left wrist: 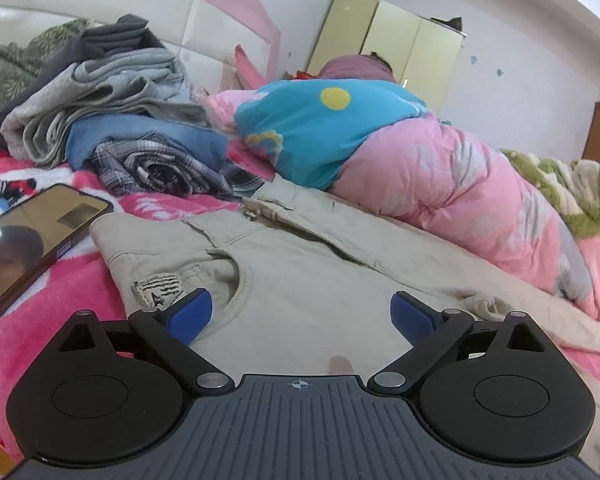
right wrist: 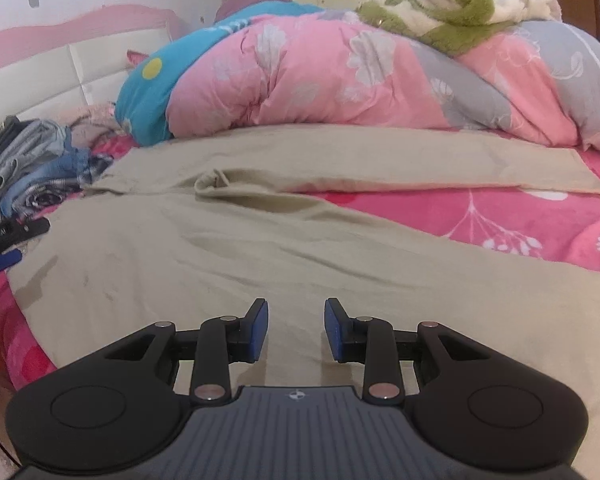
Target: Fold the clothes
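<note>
Beige trousers [right wrist: 260, 248] lie flat mid-bed; open room above them. Folded clothes stack [left wrist: 112, 120] and phone [left wrist: 32, 240] block left side. Bunched pink quilt [right wrist: 340, 80] walls off far side. Bare pink bedsheet [right wrist: 520, 220] free at right.

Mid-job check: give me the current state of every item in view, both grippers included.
Left gripper: open wide, nothing between its pads, over the waist.
Right gripper: partly open, holding nothing, over the trouser leg.
Beige trousers: spread flat, unfolded, fly unzipped.
Clothes pile: folded, stacked near the headboard.
Phone: lying flat, screen on.
Pink duvet: bunched up beyond the trousers.
</note>
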Available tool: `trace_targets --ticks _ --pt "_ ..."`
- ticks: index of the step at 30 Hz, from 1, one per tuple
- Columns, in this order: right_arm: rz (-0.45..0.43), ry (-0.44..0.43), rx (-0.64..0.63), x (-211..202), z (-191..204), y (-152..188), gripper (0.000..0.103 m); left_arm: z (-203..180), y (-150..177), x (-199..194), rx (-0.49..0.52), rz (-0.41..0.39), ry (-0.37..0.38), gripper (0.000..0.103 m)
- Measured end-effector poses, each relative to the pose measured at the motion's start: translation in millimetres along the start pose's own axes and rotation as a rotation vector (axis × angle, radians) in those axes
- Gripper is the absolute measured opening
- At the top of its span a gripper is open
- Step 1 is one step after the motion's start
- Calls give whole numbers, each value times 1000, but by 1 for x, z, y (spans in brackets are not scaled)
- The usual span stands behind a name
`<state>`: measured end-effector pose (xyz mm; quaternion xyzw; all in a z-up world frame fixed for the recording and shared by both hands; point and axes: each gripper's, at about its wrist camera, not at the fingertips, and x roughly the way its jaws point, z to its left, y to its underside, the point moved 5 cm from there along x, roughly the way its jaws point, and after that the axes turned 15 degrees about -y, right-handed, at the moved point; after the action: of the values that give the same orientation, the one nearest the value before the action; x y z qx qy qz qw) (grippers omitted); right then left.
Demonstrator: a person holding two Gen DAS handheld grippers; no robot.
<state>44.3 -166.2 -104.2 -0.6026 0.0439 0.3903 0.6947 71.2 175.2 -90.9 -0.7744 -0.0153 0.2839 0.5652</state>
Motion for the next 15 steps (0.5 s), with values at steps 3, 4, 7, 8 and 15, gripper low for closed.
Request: trace_targets --ticks 3,4,7,8,15 --pt "-24 3 -2 -4 1 -2 33 -3 2 -1 24 -2 4 97" --pt "-32 2 -2 -5 2 -2 33 -3 2 -1 30 -2 6 97" --pt "-41 -7 -5 -4 6 -3 33 -6 4 -1 50 -1 13 98" --pt "-42 -6 -8 -2 8 -3 33 -6 5 -1 58 0 16 98" --pt "-44 -45 -24 13 28 -4 33 -10 8 0 104 7 24 99"
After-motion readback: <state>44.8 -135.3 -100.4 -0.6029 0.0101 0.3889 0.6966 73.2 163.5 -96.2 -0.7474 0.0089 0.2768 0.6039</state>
